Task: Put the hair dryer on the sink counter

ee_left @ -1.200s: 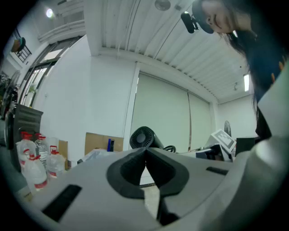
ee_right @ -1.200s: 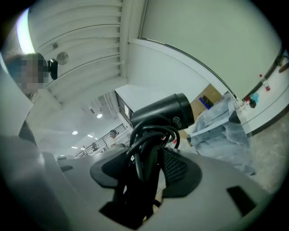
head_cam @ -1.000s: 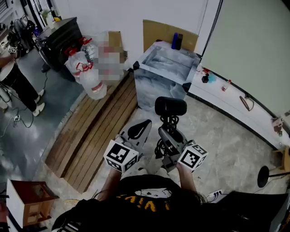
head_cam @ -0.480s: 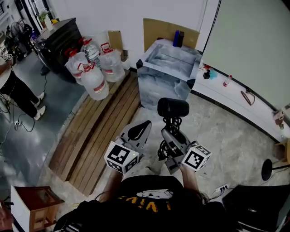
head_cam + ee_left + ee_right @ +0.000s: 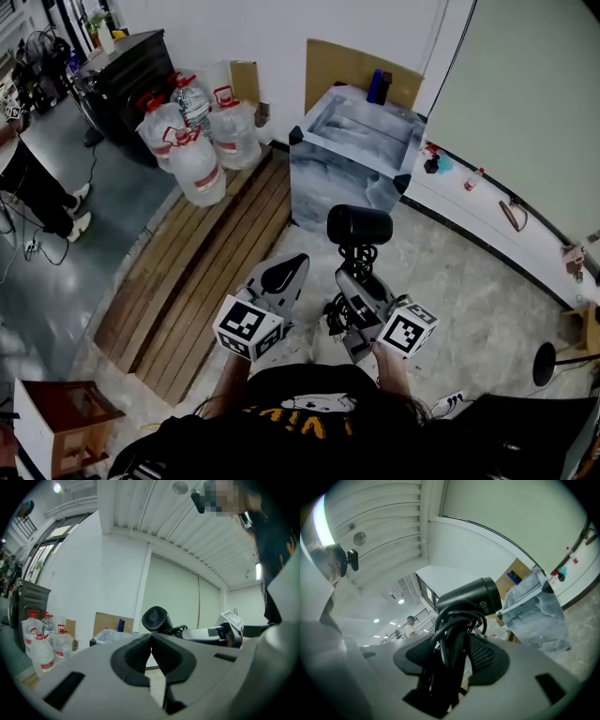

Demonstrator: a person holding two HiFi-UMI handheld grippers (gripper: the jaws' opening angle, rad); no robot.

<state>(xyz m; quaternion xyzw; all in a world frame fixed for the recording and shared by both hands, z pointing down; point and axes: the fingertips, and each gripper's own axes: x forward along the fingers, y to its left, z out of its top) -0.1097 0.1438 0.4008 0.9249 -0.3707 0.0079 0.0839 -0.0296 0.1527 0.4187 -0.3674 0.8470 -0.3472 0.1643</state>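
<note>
A black hair dryer (image 5: 357, 226) stands upright in my right gripper (image 5: 360, 286), which is shut on its handle and the coiled cord. In the right gripper view the handle and cord (image 5: 451, 656) fill the gap between the jaws, with the dryer's barrel (image 5: 471, 597) above. The sink counter (image 5: 330, 184), a marbled block with a basin, stands just beyond the dryer and shows again at the right as the counter (image 5: 541, 613). My left gripper (image 5: 282, 276) hangs beside the right one, shut and empty. In the left gripper view my left gripper (image 5: 151, 637) shows its tips meeting, and the dryer (image 5: 156, 619) shows behind.
Several water jugs (image 5: 199, 141) stand left of the counter on a wooden plank floor (image 5: 197, 258). A blue bottle (image 5: 377, 85) sits at the counter's back edge against cardboard (image 5: 342, 64). A black cabinet (image 5: 124, 77) and a person (image 5: 33, 183) are at left. A white ledge (image 5: 487, 211) runs at right.
The whole scene has shifted slightly in the head view. Both grippers keep their pose, the left one a little lower. The hair dryer stays in the right gripper.
</note>
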